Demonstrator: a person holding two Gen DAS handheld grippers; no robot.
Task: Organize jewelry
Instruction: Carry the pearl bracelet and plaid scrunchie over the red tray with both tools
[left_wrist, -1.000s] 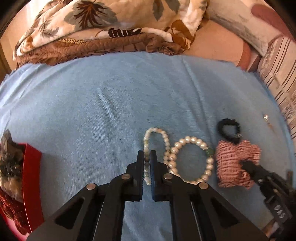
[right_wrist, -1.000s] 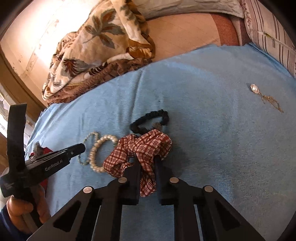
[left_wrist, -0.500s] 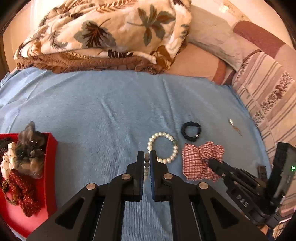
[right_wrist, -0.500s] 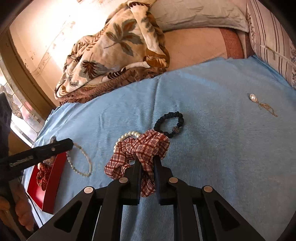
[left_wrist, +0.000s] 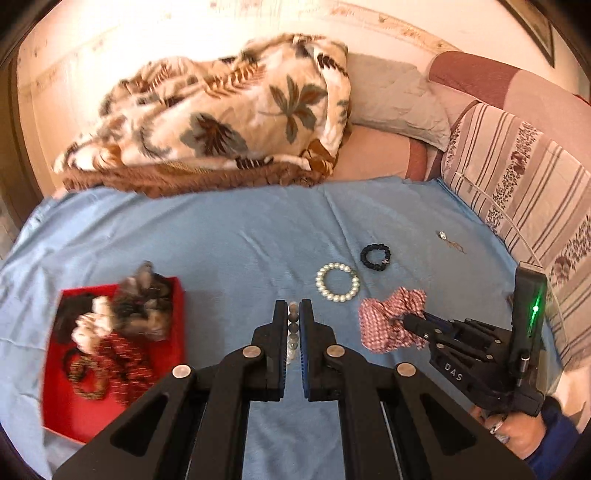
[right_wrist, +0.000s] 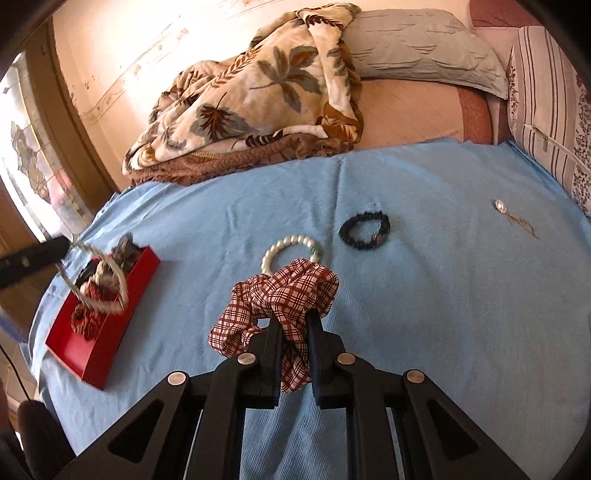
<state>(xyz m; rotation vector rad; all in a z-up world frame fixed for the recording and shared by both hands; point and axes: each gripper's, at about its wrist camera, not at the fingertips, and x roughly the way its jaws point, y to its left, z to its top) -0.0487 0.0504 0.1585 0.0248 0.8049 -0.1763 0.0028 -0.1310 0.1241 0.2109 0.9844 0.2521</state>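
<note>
A: Fingers (left_wrist: 293, 325) of the left gripper are closed on a long strand of small pearl and grey beads (left_wrist: 292, 332), and it no longer lies on the blue bed cover (left_wrist: 229, 236). 1 second ago it rested there beside the round white pearl bracelet (left_wrist: 337, 282); now it hangs free.

B: Yes, from the right wrist view I see the strand (right_wrist: 99, 284) as a loop that hangs above the shallow red rectangular tray (right_wrist: 110, 332). And the right side?

A: The right gripper (right_wrist: 293, 328) is also closed, on the red and white checked fabric scrunchie (right_wrist: 277, 295). It was on the cover before, and now it is lifted clear of it.

B: So 2 things were picked up together. I think both go next to the red tray, which already has several pieces inside.

A: I agree. The strand is nearly over it, so the release can come soon. The scrunchie is not so near to the tray.

B: What is left on the bed?

A: 3 things: the pearl bracelet, the small black beaded bracelet (right_wrist: 364, 230) near it, and a thin gold chain with a pale stone (right_wrist: 511, 216), well apart at the right.
</note>
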